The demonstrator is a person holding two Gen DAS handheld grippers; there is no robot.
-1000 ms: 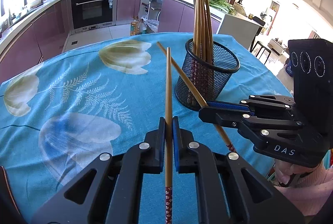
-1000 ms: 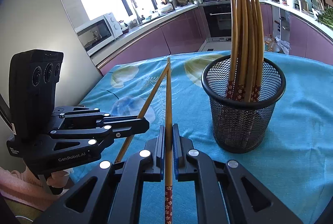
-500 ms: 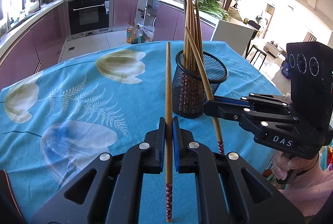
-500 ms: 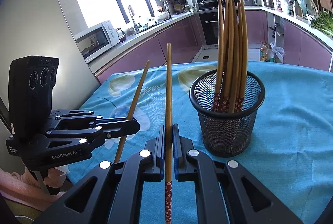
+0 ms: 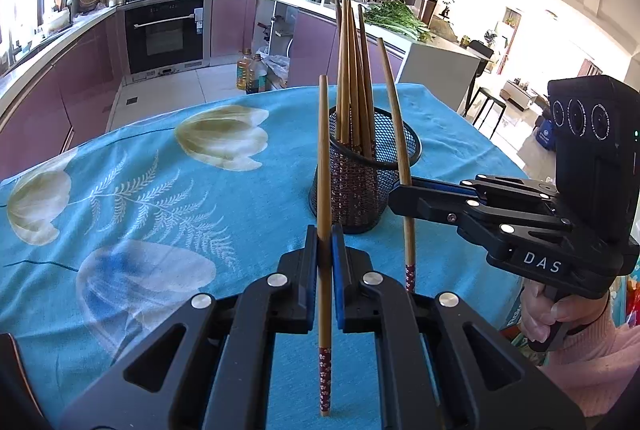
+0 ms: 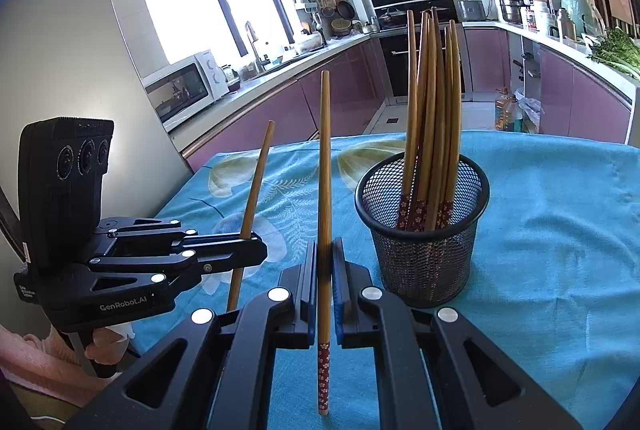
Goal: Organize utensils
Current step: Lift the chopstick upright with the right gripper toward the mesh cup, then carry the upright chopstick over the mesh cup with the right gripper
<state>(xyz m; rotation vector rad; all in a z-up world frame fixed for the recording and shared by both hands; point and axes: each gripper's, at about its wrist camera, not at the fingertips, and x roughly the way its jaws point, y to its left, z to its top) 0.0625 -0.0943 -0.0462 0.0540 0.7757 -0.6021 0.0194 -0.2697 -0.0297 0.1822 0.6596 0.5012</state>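
Chopsticks were the matter here: one in each gripper, the rest standing in a black mesh holder on the blue floral tablecloth.

Furthest left in the right wrist view, the left gripper was held level, fingers pointing rightward, a hand in a pink sleeve wrapped around its handle below. It was clamped on the left chopstick — a plain bamboo stick leaning slightly, blunt tip up. In its own camera the same gripper showed blue pads pressed against the stick's sides, the patterned red end hanging below the fingers.

Next along, the right gripper was closed on the right chopstick, which stood nearly upright, its red flower-printed end pointing down toward the camera. From the left wrist view this gripper reached in from the right, level, just beside the holder's rim.

Right of both, the holder stood upright — the bunched chopsticks inside, red ends down, tips fanned a little above the rim.
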